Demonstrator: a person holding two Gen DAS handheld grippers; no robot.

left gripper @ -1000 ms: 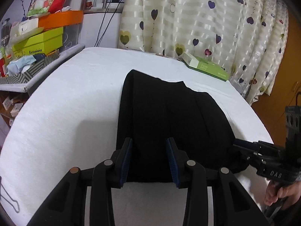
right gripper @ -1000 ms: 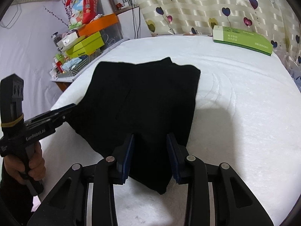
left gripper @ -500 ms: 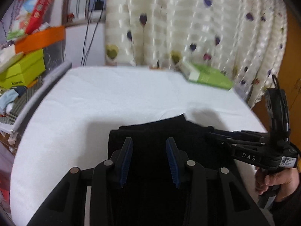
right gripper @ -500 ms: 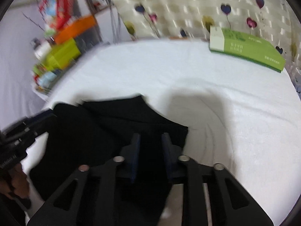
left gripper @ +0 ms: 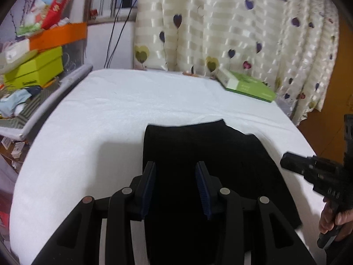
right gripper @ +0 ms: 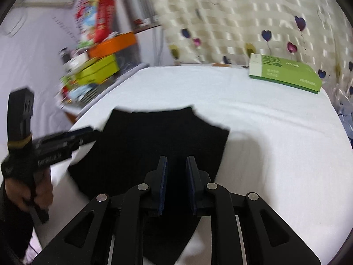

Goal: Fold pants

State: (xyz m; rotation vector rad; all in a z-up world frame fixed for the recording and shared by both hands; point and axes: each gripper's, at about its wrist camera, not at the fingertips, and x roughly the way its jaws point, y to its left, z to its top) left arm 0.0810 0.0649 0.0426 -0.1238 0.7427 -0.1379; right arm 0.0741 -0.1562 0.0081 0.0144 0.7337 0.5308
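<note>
The black fabric pants point(left gripper: 205, 154), folded into a compact dark panel, lie flat on the white cloth-covered table point(left gripper: 92, 119), towards its near edge. The left hand-held gripper point(left gripper: 175, 184) hangs over the pants' near part, its blue-padded jaws spread with nothing between them. The right hand-held gripper point(right gripper: 175, 184) hovers above the pants' right side, jaws parted more narrowly, also empty. A flat green cardboard box point(right gripper: 284, 74) with white lettering too blurred to read rests at the table's far right. Lettering on the left hand-held gripper's body is smeared; on the right one's, "DAS" is only faintly visible. Stacked lime-green and orange boxes point(left gripper: 37, 66) sit left of the table, before a cream curtain with heart prints point(left gripper: 231, 26).
</note>
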